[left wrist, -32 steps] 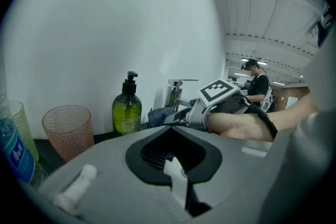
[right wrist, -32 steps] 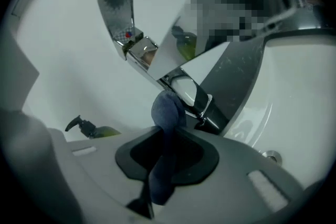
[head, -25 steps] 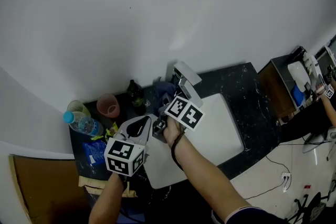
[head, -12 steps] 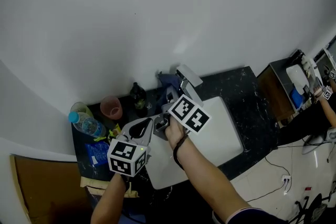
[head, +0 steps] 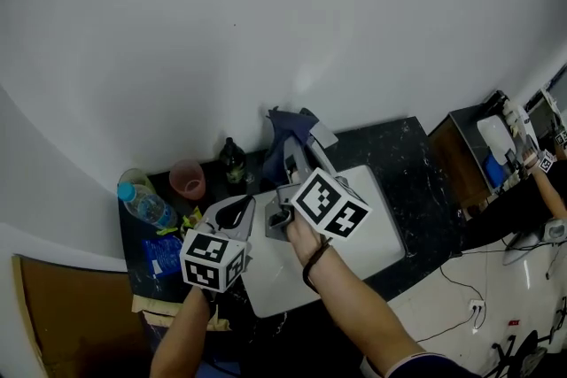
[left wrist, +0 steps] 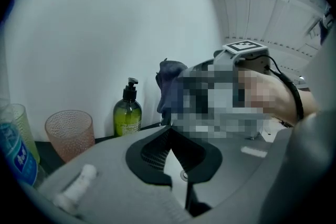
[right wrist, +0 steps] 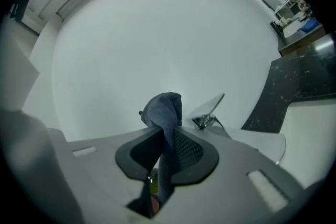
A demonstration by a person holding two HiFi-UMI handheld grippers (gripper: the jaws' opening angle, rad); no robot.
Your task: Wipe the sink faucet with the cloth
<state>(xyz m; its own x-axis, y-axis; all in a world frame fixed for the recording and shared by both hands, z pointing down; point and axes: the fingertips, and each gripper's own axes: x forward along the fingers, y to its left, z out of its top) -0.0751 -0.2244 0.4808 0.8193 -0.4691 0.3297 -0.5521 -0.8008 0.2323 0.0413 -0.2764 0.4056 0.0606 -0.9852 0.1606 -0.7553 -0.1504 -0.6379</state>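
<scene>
The right gripper is clamping one dark blue cloth near the single faucet. The left gripper, clenched empty, is facing one soap bottle and one pink cup

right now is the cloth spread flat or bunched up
Bunched up. The dark blue cloth is pinched in the right gripper, jaws shut on it, its top crumpled into a wad.
</scene>
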